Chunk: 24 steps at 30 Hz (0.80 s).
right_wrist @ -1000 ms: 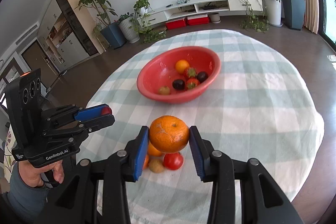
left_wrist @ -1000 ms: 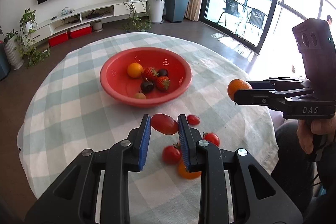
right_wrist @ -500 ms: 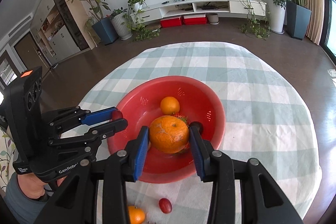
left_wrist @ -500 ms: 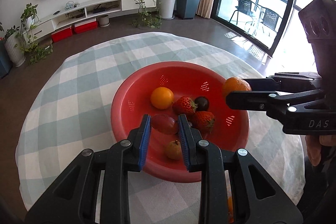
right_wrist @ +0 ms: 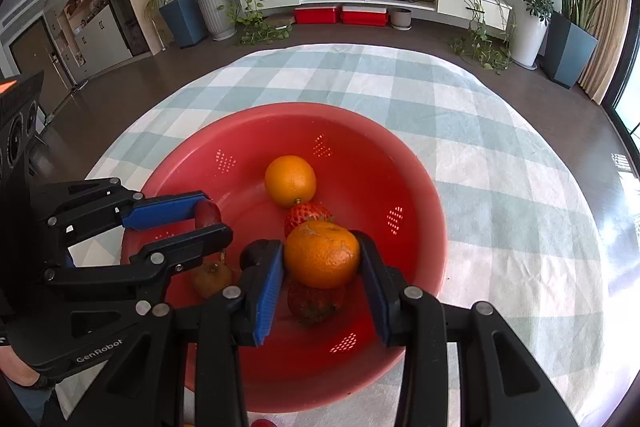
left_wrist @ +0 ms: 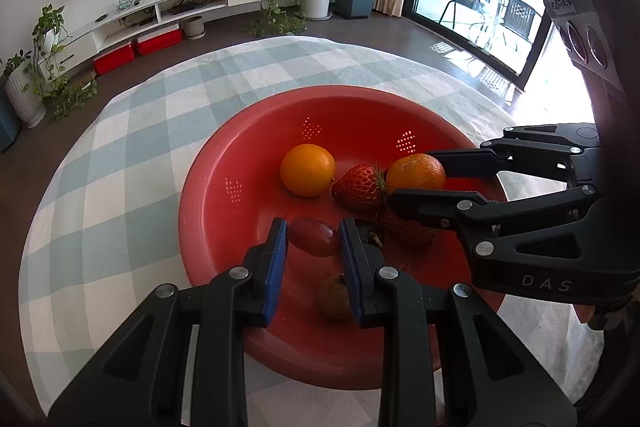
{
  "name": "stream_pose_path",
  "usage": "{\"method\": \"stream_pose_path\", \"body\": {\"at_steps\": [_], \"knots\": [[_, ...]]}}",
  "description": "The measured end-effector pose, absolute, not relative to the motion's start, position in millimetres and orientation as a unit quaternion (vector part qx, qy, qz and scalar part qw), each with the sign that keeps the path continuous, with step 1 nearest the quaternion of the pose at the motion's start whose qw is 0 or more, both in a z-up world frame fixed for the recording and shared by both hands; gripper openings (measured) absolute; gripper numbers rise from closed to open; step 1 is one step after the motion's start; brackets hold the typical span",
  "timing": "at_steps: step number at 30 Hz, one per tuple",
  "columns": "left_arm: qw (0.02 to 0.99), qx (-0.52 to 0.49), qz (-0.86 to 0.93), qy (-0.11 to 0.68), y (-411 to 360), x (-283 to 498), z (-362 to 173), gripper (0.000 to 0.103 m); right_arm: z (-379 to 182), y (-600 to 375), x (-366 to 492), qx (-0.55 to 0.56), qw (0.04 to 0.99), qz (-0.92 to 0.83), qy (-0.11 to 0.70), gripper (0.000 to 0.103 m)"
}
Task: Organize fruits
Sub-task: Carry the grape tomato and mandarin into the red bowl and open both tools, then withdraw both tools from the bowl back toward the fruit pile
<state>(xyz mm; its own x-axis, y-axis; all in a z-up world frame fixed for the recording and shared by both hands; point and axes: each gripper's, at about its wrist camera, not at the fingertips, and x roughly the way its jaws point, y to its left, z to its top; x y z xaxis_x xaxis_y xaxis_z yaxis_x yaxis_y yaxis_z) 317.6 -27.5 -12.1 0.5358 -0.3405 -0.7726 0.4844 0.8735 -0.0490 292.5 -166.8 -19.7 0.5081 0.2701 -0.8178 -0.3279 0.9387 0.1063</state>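
We hold 2 fruits over the red bowl (right_wrist: 420, 187); the mandarin (right_wrist: 322, 254) sits squarely between the jaws of the right gripper (right_wrist: 322, 267), both blue pads pressed on its sides at a moderate opening; the small red tomato (left_wrist: 313, 237) sits between the jaws of the left gripper (left_wrist: 313, 247), which are nearly closed and pinch it near their tips. A second ago both fruits hung above the checked tablecloth (right_wrist: 500, 147), with the bowl well ahead of the jaws and loose fruit below them; now the bowl lies directly beneath both pairs of jaws, and we have come lower and closer to its floor. Neither grip has loosened. Ahead of the right jaws lie an orange (right_wrist: 290, 180) and a strawberry (right_wrist: 308, 217); under them a second strawberry (right_wrist: 316, 301); to their left a dark fruit (right_wrist: 252, 255) and a brownish one (right_wrist: 212, 277). We judge the carry to be done and the release to be next; a low drop should keep the mandarin from bruising the strawberries.
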Motion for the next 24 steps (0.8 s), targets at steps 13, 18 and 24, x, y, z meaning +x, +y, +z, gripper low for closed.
{"method": "stream_pose_path", "body": {"at_steps": [13,18,24], "knots": [[0.882,0.075,-0.235,0.401,-23,309,-5,0.064,-16,-173,294,-0.017,0.870,0.166,0.465,0.043],[0.886,0.069,-0.233,0.395,-19,298,3,0.073,-7,-179,284,-0.004,0.873,0.162,0.459,0.054],[0.902,0.048,-0.224,0.366,-2,265,26,0.096,19,-202,245,0.048,0.888,0.164,0.427,0.072]]}}
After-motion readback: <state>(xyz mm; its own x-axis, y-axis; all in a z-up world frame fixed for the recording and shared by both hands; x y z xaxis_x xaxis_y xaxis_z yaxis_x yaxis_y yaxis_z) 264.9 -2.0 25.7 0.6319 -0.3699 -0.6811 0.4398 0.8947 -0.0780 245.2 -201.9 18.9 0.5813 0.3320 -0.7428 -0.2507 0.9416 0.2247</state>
